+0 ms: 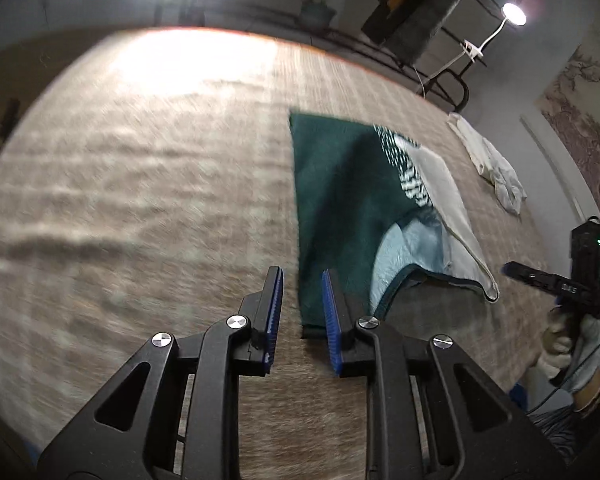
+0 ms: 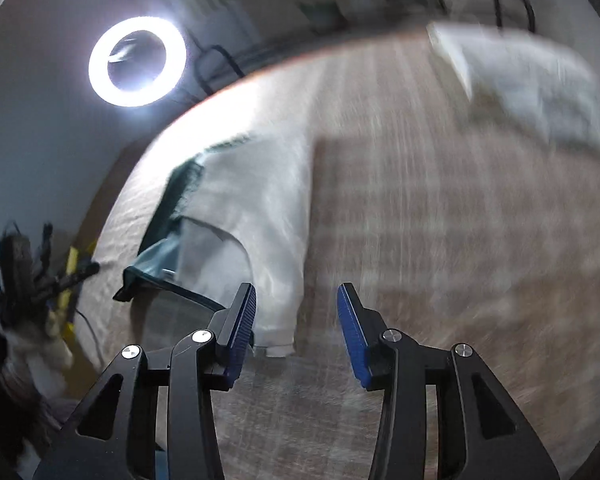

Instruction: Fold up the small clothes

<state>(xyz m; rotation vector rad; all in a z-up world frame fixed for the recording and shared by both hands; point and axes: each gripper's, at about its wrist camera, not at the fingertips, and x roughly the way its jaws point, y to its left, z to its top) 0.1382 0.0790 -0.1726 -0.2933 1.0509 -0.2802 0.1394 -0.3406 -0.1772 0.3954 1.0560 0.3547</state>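
A: Start with the left gripper [image 1: 302, 312]. What is it doing?

B: Its blue-padded jaws stand apart with nothing between them. It hangs over the near left corner of a garment [image 1: 340, 208], and its right pad [image 1: 332, 320] overlaps the garment's dark green edge in that view; I cannot tell whether it touches.

A: And the right gripper [image 2: 296, 330]?

B: Also parted and empty. Its left pad [image 2: 242, 330] sits just beside the near end of the garment's cream sleeve [image 2: 280, 280], with bare tablecloth [image 2: 420, 240] between the two pads.

A: Where does the garment lie?

B: Flat on the checked beige tablecloth [image 1: 140, 180]. From the left wrist view its left part is dark green, the right part cream [image 1: 444, 200], with a white speckled patch where they meet and a pale blue lining showing at the opening near the front.

A: Anything else on the table?

B: A second, whitish piece of clothing [image 1: 496, 168] lies crumpled near the far right edge, well apart from the green one. The right wrist view shows it [image 2: 532, 84] blurred.

A: Beyond the table?

B: A ring light [image 2: 137, 62] shines past the far edge, and a small clip lamp [image 1: 514, 14] glows at the back right. The gloved right hand [image 1: 564, 352] holds its gripper at the table's right side.
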